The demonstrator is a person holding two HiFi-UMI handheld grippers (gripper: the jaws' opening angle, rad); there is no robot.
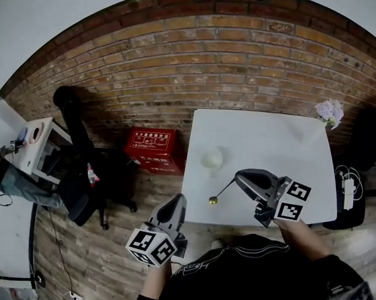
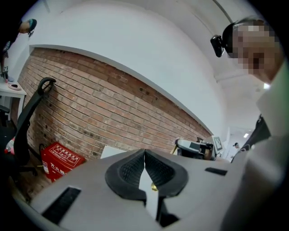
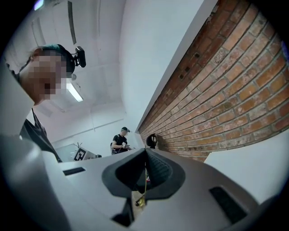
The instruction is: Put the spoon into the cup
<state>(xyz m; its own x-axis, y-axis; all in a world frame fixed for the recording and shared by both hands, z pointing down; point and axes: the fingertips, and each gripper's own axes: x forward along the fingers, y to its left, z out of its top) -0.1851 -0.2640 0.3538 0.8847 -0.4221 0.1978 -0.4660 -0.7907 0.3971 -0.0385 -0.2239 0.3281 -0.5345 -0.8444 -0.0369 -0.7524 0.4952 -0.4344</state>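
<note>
At the table [image 1: 268, 143] edge, the right claw [image 1: 239, 177] grips the spoon [image 1: 213, 200]; the left claw [image 1: 177, 199] is closed and empty. Insertion into the cup [image 1: 212, 159] remains.

The slim gold-coloured metal spoon [image 1: 221, 190] is clamped by its handle end in the closed jaws of the right gripper [image 1: 239, 176], slanting with its small round bowl low over the white table [image 1: 268, 143], near but apart from the squat white cup [image 1: 212, 159] standing upright there.
</note>
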